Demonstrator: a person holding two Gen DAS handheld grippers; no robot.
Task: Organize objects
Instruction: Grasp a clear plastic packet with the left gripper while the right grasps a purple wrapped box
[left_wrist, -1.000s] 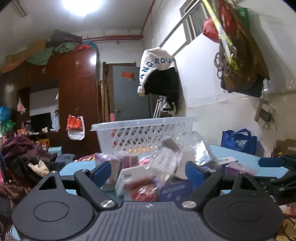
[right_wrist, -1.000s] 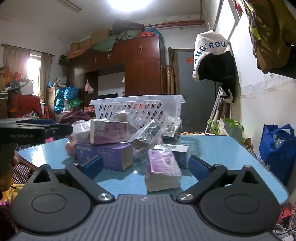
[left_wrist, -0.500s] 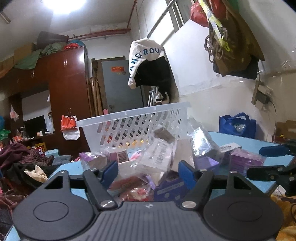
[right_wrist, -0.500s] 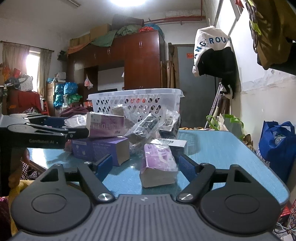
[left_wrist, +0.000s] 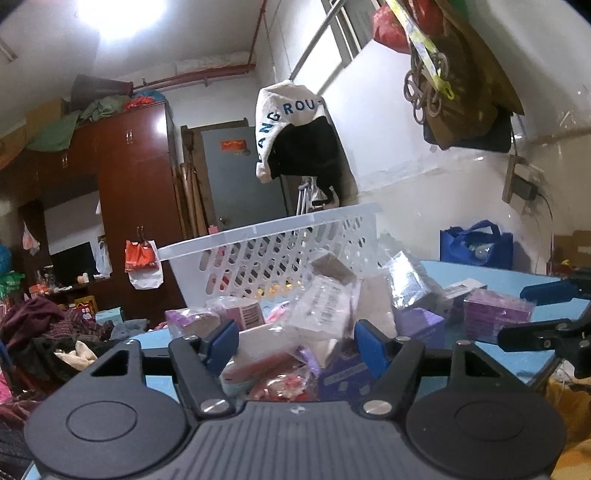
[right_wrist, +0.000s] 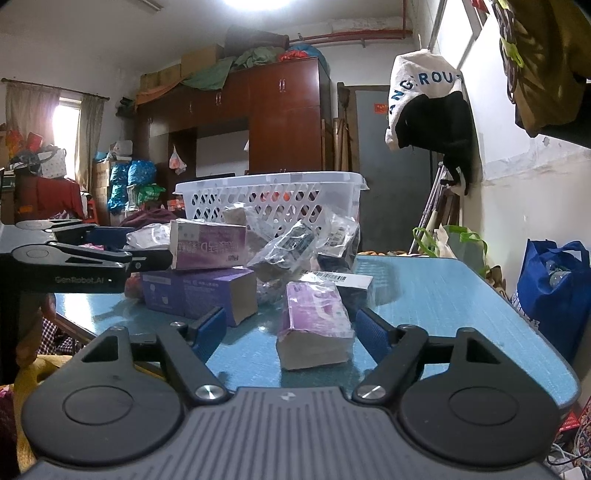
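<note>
A pile of boxes and plastic-wrapped packets lies on a blue table (right_wrist: 443, 295) in front of a white perforated basket (right_wrist: 273, 199), which also shows in the left wrist view (left_wrist: 280, 251). My left gripper (left_wrist: 295, 341) is open, its blue pads either side of a clear-wrapped packet (left_wrist: 325, 310) and a red packet (left_wrist: 280, 384) at the pile's near edge. My right gripper (right_wrist: 291, 330) is open around a purple wrapped pack (right_wrist: 314, 321) lying on the table. The right gripper also shows at the right of the left wrist view (left_wrist: 546, 314); the left gripper shows at the left of the right wrist view (right_wrist: 110, 254).
Purple boxes (right_wrist: 207, 288) are stacked left of the purple pack, with a barcoded box (right_wrist: 340, 278) behind it. A blue bag (right_wrist: 554, 291) stands on the floor right of the table. Clothes hang on the right wall (right_wrist: 428, 110). Wardrobes and clutter fill the room behind.
Both grippers have moved forward toward the pile. The left gripper's pads now flank the near packets, and the purple pack sits deeper between the right gripper's fingers.
</note>
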